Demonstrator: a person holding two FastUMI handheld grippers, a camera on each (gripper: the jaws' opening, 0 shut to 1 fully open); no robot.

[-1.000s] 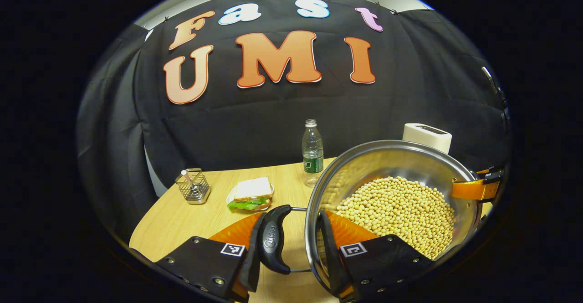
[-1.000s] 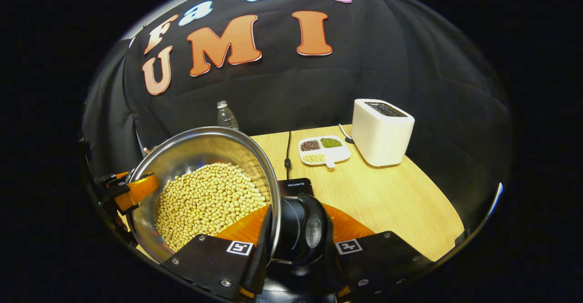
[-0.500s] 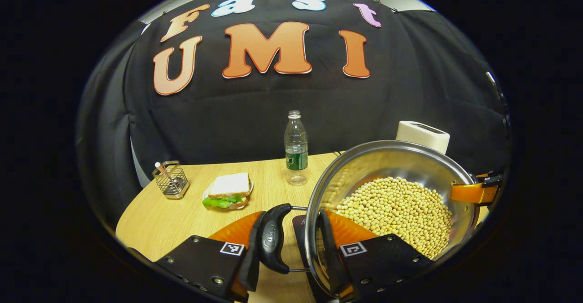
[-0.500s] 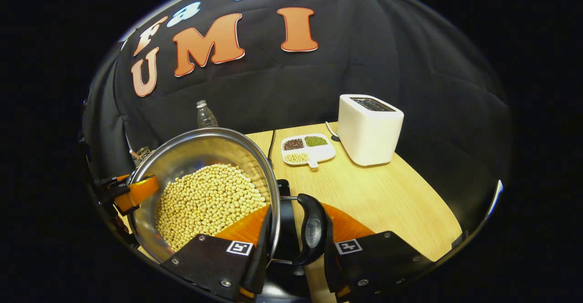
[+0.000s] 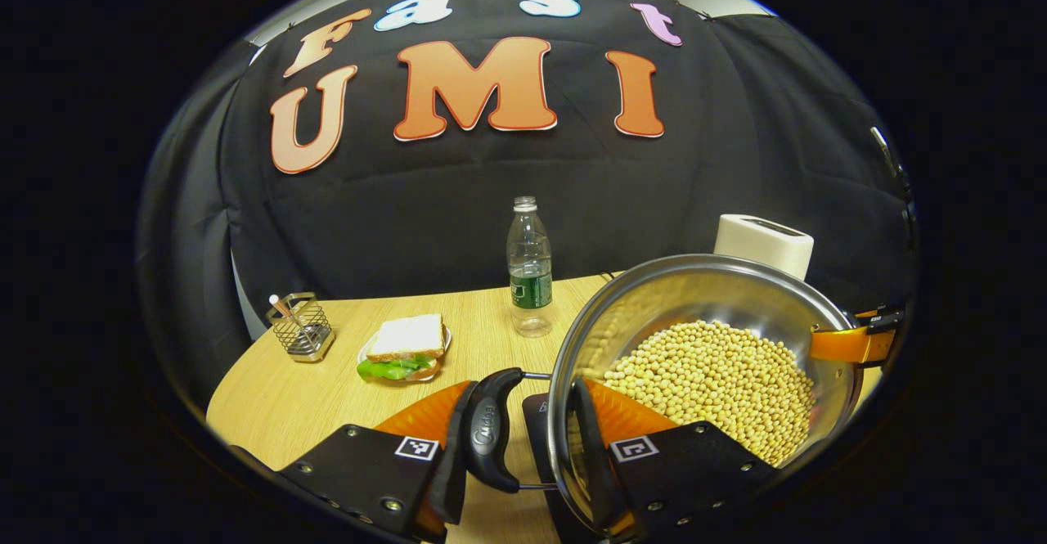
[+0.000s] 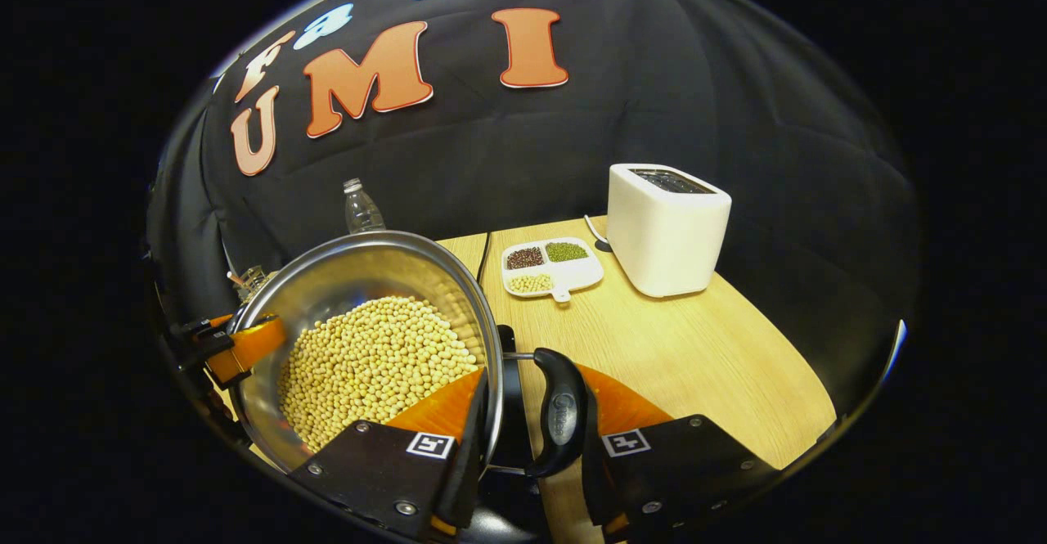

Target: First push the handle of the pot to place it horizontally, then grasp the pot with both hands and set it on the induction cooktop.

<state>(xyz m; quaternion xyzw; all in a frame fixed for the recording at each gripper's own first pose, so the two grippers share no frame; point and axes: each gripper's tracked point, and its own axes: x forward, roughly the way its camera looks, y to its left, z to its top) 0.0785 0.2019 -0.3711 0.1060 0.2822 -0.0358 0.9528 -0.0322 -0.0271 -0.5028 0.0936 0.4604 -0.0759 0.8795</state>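
A steel pot full of soybeans hangs tilted between both grippers. My left gripper is shut on the pot's black side handle, one finger outside the handle, the other inside the rim. In the right gripper view my right gripper is shut the same way on the opposite handle of the pot. Each gripper also appears across the pot: the right gripper and the left gripper. The dark induction cooktop lies mostly hidden under the pot, and a strip of the cooktop peeks past the rim.
On the wooden table stand a white toaster and a divided dish of beans, with a black cable running back. To the left are a water bottle, a sandwich on a plate and a wire basket.
Both grippers have carried the pot sideways over the cooktop, which now sits hidden beneath it. The table things drifted left in both views. The grips are unchanged.
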